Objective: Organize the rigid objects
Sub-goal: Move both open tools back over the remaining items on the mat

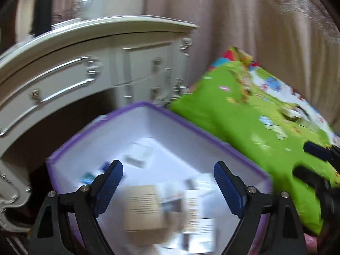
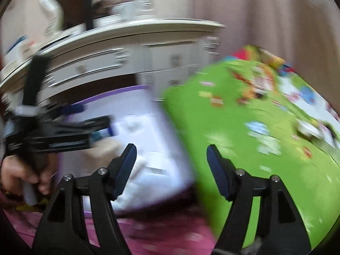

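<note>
— Left gripper (image 1: pixel 167 182) hangs over our purple-rimmed box (image 1: pixel 191 127), jaws spread wide, nothing between the ribbed blue pads (image 1: pixel 107 188).

— We see the right gripper (image 2: pixel 171 167) likewise parted and empty, poised where the box meets the green play mat (image 2: pixel 244 159). Any labels we can read?

— None; the tan carton (image 1: pixel 142 207) and the white packets (image 1: pixel 193 204) inside the box carry printed lines, too blurred to read.

— We note smooth white box walls, a glossy cartoon-printed mat, a cream dresser (image 1: pixel 85 63) with metal handles behind, pink cloth (image 2: pixel 159 229) beneath.
</note>
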`<move>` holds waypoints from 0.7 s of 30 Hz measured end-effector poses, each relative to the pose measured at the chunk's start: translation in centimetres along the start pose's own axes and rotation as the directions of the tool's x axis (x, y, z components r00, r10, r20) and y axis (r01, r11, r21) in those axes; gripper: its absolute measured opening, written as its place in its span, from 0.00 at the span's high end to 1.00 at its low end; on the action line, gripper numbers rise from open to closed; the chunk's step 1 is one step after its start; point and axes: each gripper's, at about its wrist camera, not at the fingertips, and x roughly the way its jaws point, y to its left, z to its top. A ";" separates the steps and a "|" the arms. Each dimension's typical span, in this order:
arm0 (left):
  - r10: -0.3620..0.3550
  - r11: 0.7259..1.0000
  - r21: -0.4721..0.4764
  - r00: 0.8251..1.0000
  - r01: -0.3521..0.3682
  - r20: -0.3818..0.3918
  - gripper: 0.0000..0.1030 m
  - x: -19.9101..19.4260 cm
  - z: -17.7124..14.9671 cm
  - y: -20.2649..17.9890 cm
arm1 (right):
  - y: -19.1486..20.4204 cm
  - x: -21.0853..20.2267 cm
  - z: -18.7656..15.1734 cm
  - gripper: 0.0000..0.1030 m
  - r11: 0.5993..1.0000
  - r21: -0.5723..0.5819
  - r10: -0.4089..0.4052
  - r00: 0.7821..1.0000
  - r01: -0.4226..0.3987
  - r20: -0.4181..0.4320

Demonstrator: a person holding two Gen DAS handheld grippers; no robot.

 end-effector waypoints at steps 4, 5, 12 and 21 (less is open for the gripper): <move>-0.142 0.983 0.110 0.988 0.149 -0.069 0.14 1.1 0.2 -6.1 | -8.7 -3.3 -2.5 0.24 0.958 0.198 -0.206 0.978 0.208 -0.036; -0.191 0.967 0.152 0.976 0.205 -0.102 0.14 1.6 0.3 -8.5 | -10.7 -4.3 -3.5 0.23 0.934 0.245 -0.256 0.965 0.261 -0.051; -0.287 0.828 0.428 0.929 0.362 -0.232 0.14 8.2 2.6 -22.8 | -21.6 -9.1 -10.7 0.23 0.744 0.478 -0.418 0.883 0.467 -0.212; -0.265 0.678 0.625 0.922 0.386 -0.282 0.14 17.7 8.1 -35.0 | -26.2 -9.8 -14.7 0.16 0.675 0.560 -0.424 0.873 0.481 -0.239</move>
